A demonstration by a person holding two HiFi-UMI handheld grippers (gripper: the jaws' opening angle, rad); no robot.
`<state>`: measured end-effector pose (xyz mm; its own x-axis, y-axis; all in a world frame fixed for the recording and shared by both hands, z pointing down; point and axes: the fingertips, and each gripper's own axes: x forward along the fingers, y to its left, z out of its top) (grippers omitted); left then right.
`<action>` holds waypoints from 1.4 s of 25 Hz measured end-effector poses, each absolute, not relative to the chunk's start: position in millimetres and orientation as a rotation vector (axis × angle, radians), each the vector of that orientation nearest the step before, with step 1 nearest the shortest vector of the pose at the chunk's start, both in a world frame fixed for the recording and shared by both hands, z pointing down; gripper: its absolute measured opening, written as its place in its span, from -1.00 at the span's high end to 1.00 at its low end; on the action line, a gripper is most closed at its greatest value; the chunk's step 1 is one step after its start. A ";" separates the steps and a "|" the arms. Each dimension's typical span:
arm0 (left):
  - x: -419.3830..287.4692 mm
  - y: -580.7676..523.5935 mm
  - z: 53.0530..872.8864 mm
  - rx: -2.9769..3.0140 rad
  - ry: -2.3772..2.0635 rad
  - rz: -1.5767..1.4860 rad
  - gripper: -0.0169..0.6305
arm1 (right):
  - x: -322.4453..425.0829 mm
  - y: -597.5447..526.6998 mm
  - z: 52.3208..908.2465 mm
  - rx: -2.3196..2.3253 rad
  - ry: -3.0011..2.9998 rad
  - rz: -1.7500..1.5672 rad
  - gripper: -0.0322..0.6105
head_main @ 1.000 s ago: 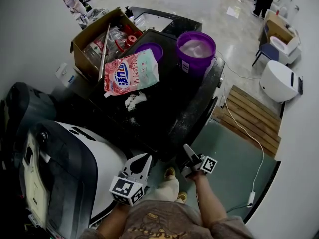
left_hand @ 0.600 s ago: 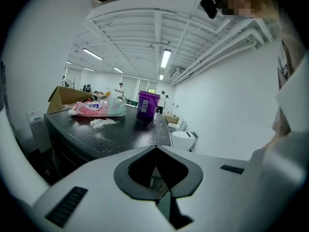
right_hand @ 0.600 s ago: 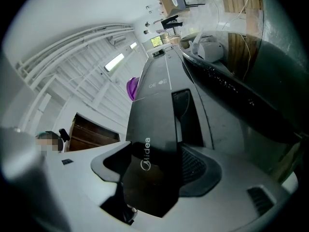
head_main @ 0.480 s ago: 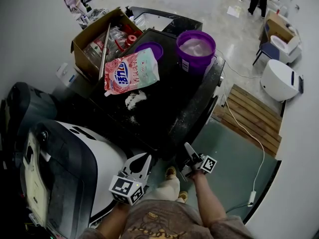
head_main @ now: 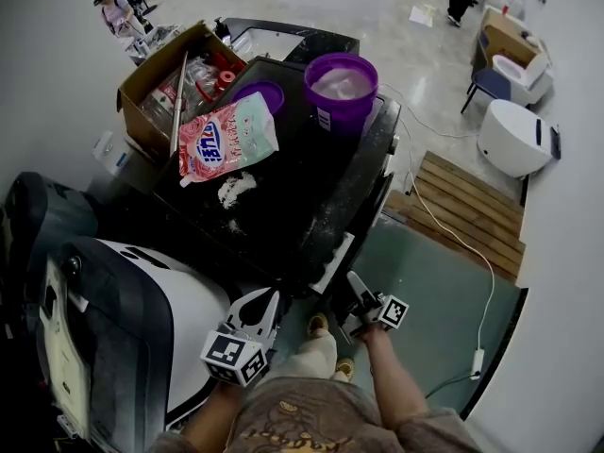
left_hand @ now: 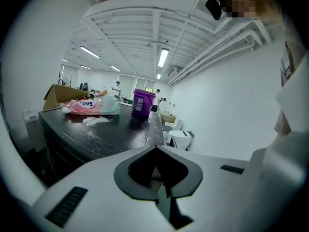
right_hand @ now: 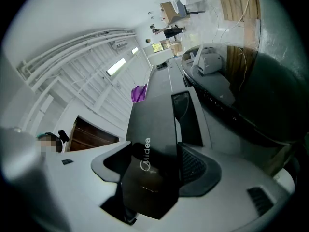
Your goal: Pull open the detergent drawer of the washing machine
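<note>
The black washing machine [head_main: 293, 196] stands before me with its top facing up. Its detergent drawer [head_main: 337, 262] sticks out a little from the front edge as a pale strip. In the right gripper view the drawer [right_hand: 154, 124] is a long black front with a logo, and its compartments show behind. My right gripper [head_main: 357, 291] [right_hand: 152, 166] has just been closing and is shut on that drawer front. My left gripper [head_main: 267, 308] [left_hand: 159, 190] hangs left of it over a white appliance, jaws shut and holding nothing.
On the machine top lie a pink detergent bag [head_main: 225, 138], spilled white powder [head_main: 231, 192] and a purple bucket [head_main: 340, 88]. A cardboard box [head_main: 156, 78] stands behind. A white appliance [head_main: 179, 300] is at the left, a wooden pallet [head_main: 472, 210] and cable [head_main: 477, 295] at the right.
The drawer has slid out toward me with the right gripper on it; a pale strip now shows at the machine's front edge. The left gripper has stayed put.
</note>
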<state>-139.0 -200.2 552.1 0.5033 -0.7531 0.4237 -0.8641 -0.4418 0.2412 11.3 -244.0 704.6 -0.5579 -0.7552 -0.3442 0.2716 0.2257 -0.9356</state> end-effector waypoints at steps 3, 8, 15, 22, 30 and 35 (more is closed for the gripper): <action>-130.5 -196.0 549.5 2.338 -1.312 0.356 0.88 | 24.4 -235.9 705.0 -0.479 1.621 -1.473 0.01; -119.4 -189.3 548.9 2.358 -1.281 0.363 0.88 | 43.4 -224.1 704.8 -0.496 1.609 -1.458 0.01; -101.5 -181.4 548.1 2.380 -1.239 0.375 0.88 | 64.0 -211.9 704.3 -0.509 1.614 -1.445 0.01; -94.2 -175.0 547.6 2.384 -1.233 0.384 0.88 | 75.2 -204.0 702.9 -0.489 1.637 -1.459 0.01; -85.2 -172.0 545.7 2.391 -1.223 0.384 0.88 | 94.6 -190.5 703.5 -0.493 1.635 -1.449 0.01; -77.6 -171.3 542.1 2.405 -1.213 0.381 0.88 | 100.5 -185.4 703.0 -0.497 1.682 -1.454 0.02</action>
<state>-77.6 -171.3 542.1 0.5819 -0.6968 0.4193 -0.8114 -0.5321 0.2418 100.5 -185.4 703.0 -0.5715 -0.7507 -0.3314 0.2190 0.2497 -0.9432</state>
